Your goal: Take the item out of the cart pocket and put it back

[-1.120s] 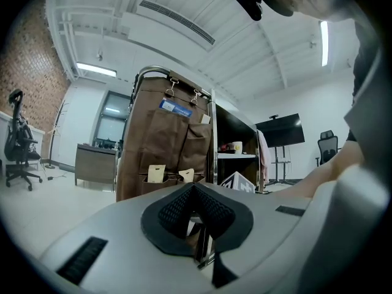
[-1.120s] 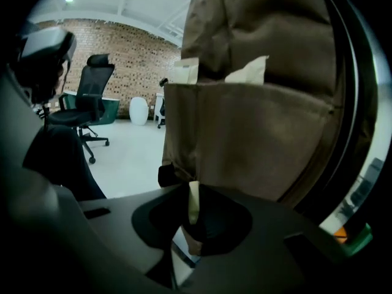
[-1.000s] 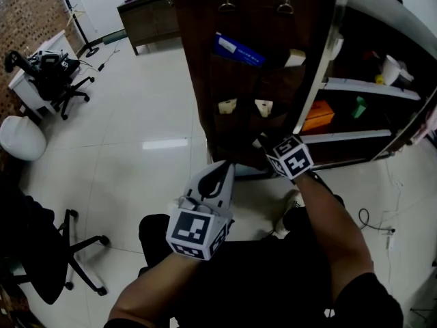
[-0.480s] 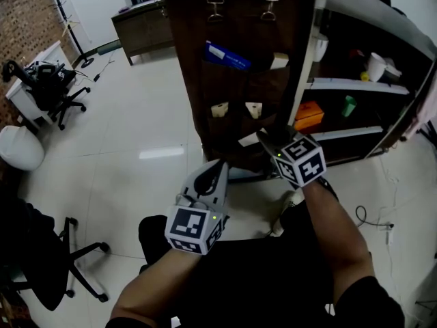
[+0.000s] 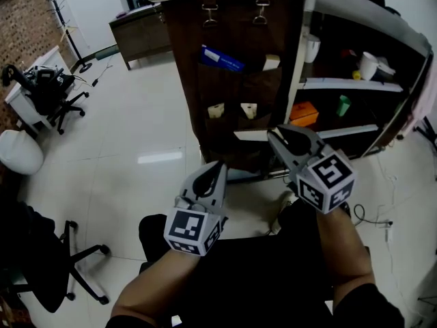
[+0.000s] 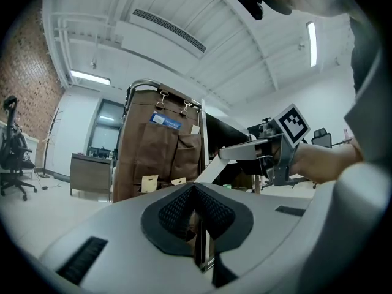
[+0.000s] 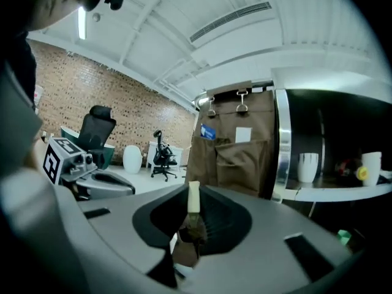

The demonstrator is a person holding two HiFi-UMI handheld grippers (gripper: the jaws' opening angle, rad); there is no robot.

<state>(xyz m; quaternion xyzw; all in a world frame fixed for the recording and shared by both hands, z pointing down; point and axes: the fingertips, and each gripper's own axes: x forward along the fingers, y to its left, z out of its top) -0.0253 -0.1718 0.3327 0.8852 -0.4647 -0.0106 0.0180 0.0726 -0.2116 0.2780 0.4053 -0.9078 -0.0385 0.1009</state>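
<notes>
A brown fabric organizer (image 5: 232, 80) with several pockets hangs on the end of the cart. My right gripper (image 5: 275, 137) is just in front of its lower pockets, shut on a thin flat cream item (image 5: 251, 134) that sticks out to the left, clear of the fabric. The right gripper view shows that item (image 7: 193, 196) edge-on between the pads. My left gripper (image 5: 214, 171) hovers lower and left, jaws together with nothing in them. A blue packet (image 5: 220, 57), a white card (image 5: 271, 62) and two small tan tags (image 5: 216, 110) sit in other pockets.
Cart shelves (image 5: 341, 84) to the right hold an orange box (image 5: 304, 113), a green item (image 5: 343, 104) and a white cup (image 5: 369, 65). On the glossy floor to the left are office chairs (image 5: 48, 87), a white stool (image 5: 20, 152) and a black chair (image 5: 41, 265).
My right gripper has pulled back from the lower pocket toward me and to the right, drawing the cream item out of the fabric. The left gripper has barely moved.
</notes>
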